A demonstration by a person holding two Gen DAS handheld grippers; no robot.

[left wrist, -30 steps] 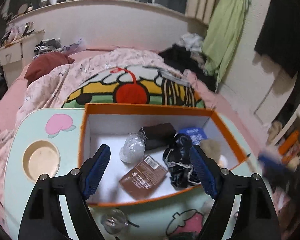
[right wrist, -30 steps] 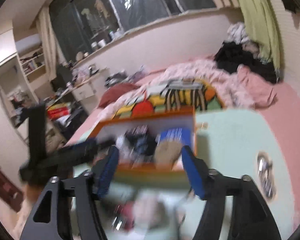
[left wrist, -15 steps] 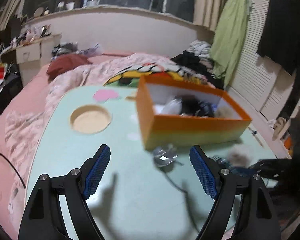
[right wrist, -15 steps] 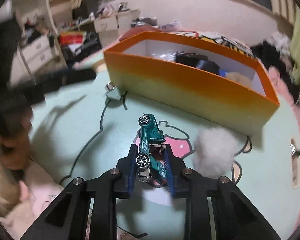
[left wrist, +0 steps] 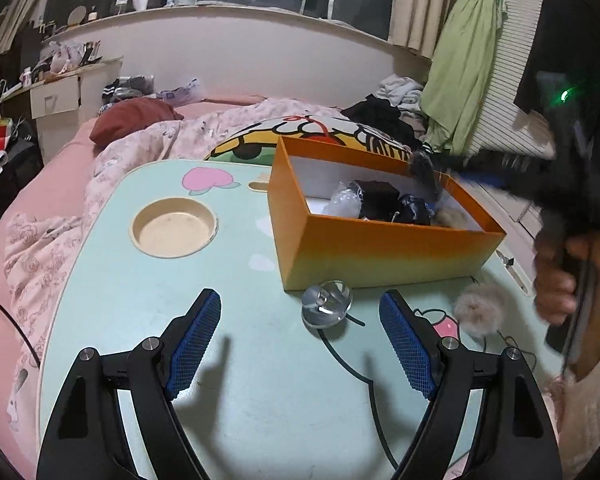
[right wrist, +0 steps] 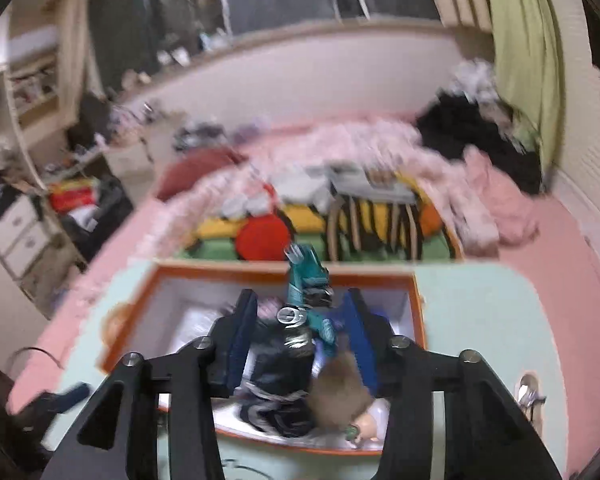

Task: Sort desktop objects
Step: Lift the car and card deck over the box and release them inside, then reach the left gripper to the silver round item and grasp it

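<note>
An orange box (left wrist: 380,248) with white inner walls stands on the mint table (left wrist: 260,380) and holds several items. My left gripper (left wrist: 300,340) is open low over the table in front of the box, with a clear round knob (left wrist: 326,308) lying just ahead between its fingers. A fluffy grey ball (left wrist: 480,308) lies to the right. My right gripper (right wrist: 300,312) hovers over the box (right wrist: 220,270), its jaws opening. A teal toy car (right wrist: 306,280) hangs tilted between them, with gaps to both pads. The picture there is blurred.
A round cup recess (left wrist: 174,228) is sunk into the table at the left. A person's hand (left wrist: 560,276) holds the right gripper's handle at the table's right edge. A bed with pink bedding (left wrist: 140,140) lies behind the table.
My left gripper drew back from above the box to the table in front of it. My right gripper shut on the teal car on the table, carried it over the box, and its jaws have parted.
</note>
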